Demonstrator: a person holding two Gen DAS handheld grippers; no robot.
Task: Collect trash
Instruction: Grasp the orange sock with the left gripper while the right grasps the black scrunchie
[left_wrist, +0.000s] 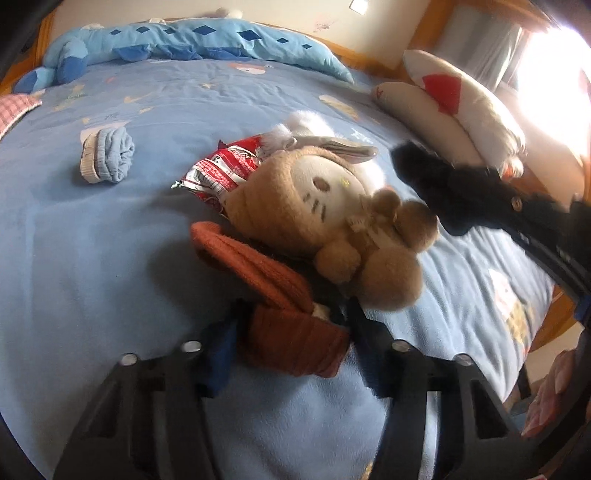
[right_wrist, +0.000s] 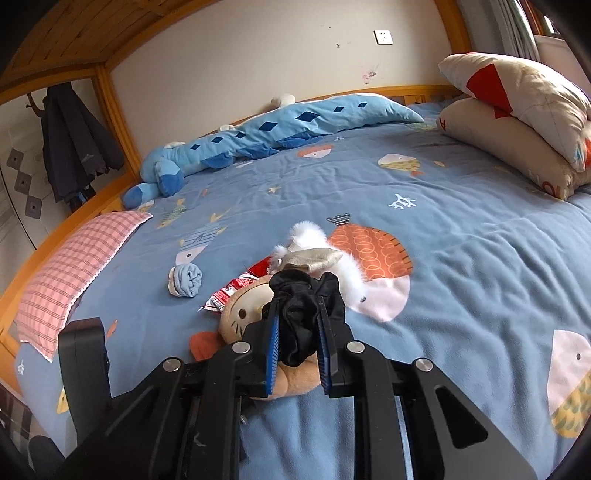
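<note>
Right wrist view: blue fleece bedspread with fish print (right_wrist: 461, 258) fills the frame, wooden bed frame (right_wrist: 122, 122) around it. Along the far edge lies a long light-blue plush with dark diamond patches (right_wrist: 258, 136); two stacked cream pillows with red patches (right_wrist: 517, 122) at far right, pink checked pillow (right_wrist: 74, 273) at left. Mid-bed pile: tan plush cat doll (right_wrist: 243, 314) lying on a red-and-white foil snack wrapper (right_wrist: 236, 291), white fluffy toy (right_wrist: 314, 240) just behind both. Rolled pale-blue sock (right_wrist: 186, 280) sits apart, left of the pile. Right gripper (right_wrist: 297, 328) is clamped tight on a bunched black cloth (right_wrist: 299, 314), held over the doll. Left wrist view: left gripper (left_wrist: 291, 332) about half open, with a rust-orange knitted sock (left_wrist: 258, 266) between its fingers; pad contact unclear, motion blur. Sock touches the doll's underside. Wrapper (left_wrist: 218, 173) pokes out from under the doll's head, ungripped.
</note>
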